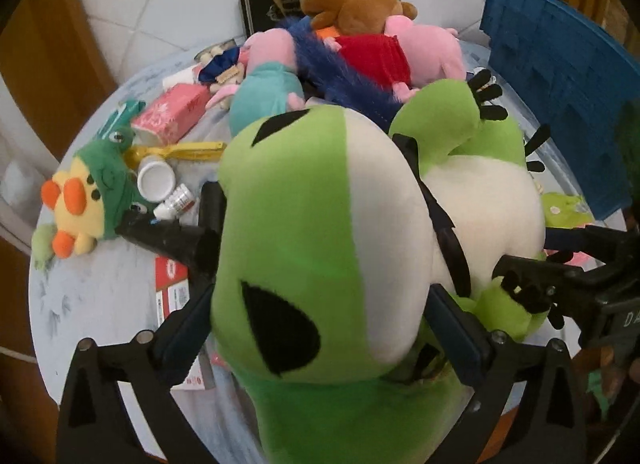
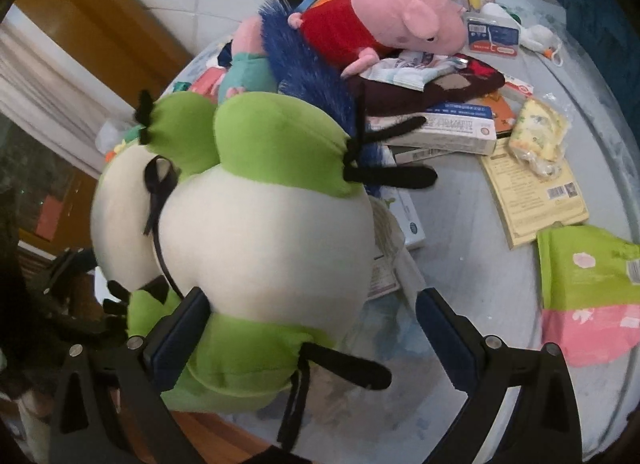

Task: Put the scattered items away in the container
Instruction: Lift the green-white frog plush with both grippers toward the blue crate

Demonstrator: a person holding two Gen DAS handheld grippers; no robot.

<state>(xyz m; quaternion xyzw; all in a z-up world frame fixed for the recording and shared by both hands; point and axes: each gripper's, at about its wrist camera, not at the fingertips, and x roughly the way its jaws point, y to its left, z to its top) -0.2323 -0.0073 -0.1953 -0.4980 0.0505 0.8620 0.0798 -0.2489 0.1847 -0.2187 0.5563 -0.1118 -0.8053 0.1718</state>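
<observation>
Fingers (image 1: 180, 328) of the left gripper (image 1: 320, 324) clamp the frog (image 1: 312, 248), frame centre; right gripper (image 2: 312, 328) gapes, empty. Carrying step, I'd judge; next, reach the blue crate (image 1: 560, 104), upper right.

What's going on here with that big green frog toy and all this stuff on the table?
A person is tidying a cluttered round table using two hand-held grippers. The left gripper is clamped on the big green plush frog, which fills its view. The right gripper is open at the frog's body, one finger against it, not clearly gripping. Other toys are still scattered: a brown bear, a pink pig in red, a yellow duck plush, plus boxes and packets. A blue crate stands at the table's edge.
</observation>
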